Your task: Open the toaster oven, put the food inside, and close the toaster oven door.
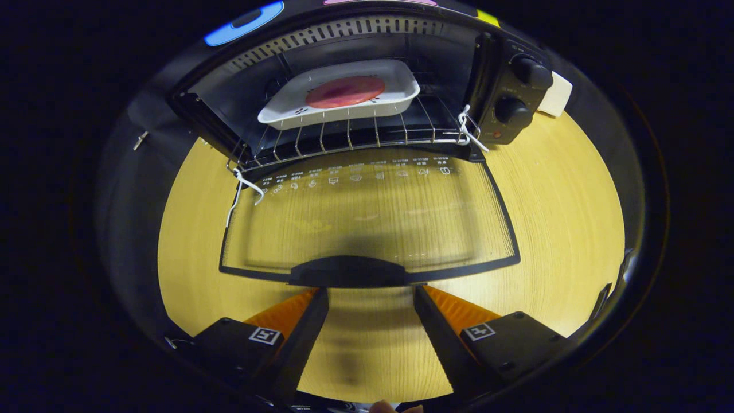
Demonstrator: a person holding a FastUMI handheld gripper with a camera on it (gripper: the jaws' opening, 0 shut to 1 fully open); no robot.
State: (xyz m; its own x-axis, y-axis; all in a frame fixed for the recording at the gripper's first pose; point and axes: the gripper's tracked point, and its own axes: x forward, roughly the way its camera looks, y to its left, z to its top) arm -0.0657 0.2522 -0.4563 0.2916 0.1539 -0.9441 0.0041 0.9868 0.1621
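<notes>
Table [562,218] carries the toaster oven [355,86], far side, door [367,223] folded flat toward us. White tray [275,112] with the food [345,92] sits inside on the rack [344,137]. Hand-held gripper [371,292] released, fingers spread just near of the door handle [348,271].

A staged recording booth arranged as a kitchen counter. A black toaster oven [367,86] with two round control knobs [519,92] stands on a pale wood-grain tabletop [562,206], backed by black cloth walls. A white rectangular baking tray [275,112] rests on its wire rack [355,135].
</notes>
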